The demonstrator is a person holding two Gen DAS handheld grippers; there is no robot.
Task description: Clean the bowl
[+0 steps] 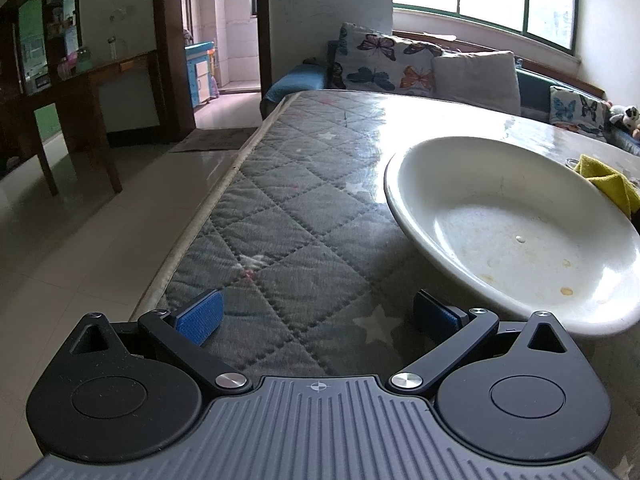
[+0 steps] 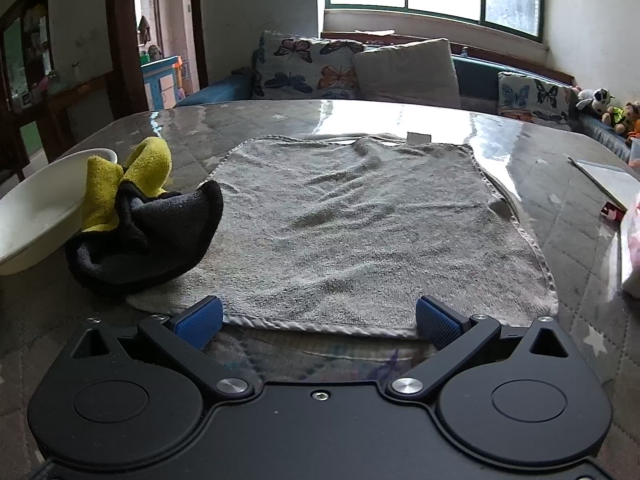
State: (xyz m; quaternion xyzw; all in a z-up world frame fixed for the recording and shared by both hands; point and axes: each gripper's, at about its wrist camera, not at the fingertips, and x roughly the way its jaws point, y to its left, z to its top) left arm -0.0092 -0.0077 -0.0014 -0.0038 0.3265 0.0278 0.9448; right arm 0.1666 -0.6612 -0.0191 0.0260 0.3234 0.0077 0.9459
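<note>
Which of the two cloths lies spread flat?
The grey towel, spread flat before the right hand-held gripper; the yellow-and-black cloth sits bunched beside the bowl.

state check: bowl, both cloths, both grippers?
bowl: upright on the table, empty, brownish stains inside
yellow and black cloth: bunched up beside the bowl, not held
grey towel: spread flat on the table
left gripper: open, empty
right gripper: open, empty, at the towel's near edge

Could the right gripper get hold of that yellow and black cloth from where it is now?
Probably yes. The right gripper is open and empty, and the yellow and black cloth lies bunched up ahead to its left, partly on the grey towel, beside the white bowl. Nothing stands between them.
</note>
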